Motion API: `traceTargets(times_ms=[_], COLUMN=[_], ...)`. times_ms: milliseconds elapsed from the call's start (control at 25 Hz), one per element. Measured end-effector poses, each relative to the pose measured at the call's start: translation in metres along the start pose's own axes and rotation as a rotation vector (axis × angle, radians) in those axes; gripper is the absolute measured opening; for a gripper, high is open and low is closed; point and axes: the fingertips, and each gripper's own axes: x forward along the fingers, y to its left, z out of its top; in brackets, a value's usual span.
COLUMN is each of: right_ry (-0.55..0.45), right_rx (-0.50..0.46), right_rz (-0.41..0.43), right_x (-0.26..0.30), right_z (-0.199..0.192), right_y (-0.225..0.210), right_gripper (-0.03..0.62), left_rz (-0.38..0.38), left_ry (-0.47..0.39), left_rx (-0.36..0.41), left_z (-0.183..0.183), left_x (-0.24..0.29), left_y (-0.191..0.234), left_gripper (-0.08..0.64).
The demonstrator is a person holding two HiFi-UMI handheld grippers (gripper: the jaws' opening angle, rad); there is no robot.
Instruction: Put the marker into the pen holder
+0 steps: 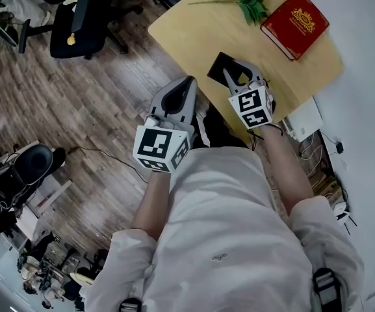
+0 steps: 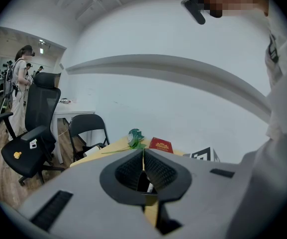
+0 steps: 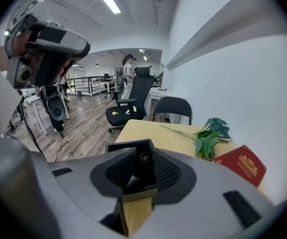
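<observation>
The black square pen holder [image 1: 217, 68] stands near the front edge of the yellow table [image 1: 193, 34]. My right gripper [image 1: 236, 71] is right at it. In the right gripper view a black marker [image 3: 143, 162] stands on end between the jaws, over the pen holder [image 3: 126, 146]. The right gripper [image 3: 142, 167] is open, its pads set a little wider than the marker. My left gripper [image 1: 190, 82] hangs off the table's near edge to the left. Its pads meet in a thin line, so the left gripper [image 2: 143, 159] is shut with nothing in it.
A red book [image 1: 294, 25] and a green plant sprig [image 1: 252, 2] lie farther back on the table. A black office chair [image 1: 80, 21] stands on the wood floor to the left. A white wall runs along the table's right side.
</observation>
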Motion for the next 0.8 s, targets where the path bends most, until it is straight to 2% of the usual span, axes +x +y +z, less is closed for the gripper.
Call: traceTargets(times_ms=[800], right_ry=[0.034], right_rx=[-0.022], right_rz=[-0.056], right_x=[-0.001], right_z=[-0.013], right_y=[-0.018], right_gripper=[0.124], left_rz=[0.001], left_ry=[0.01], left_rx=[0.001], left_z=[-0.004], left_x=[0.005], left_y=[-0.007], left_gripper=[0.011])
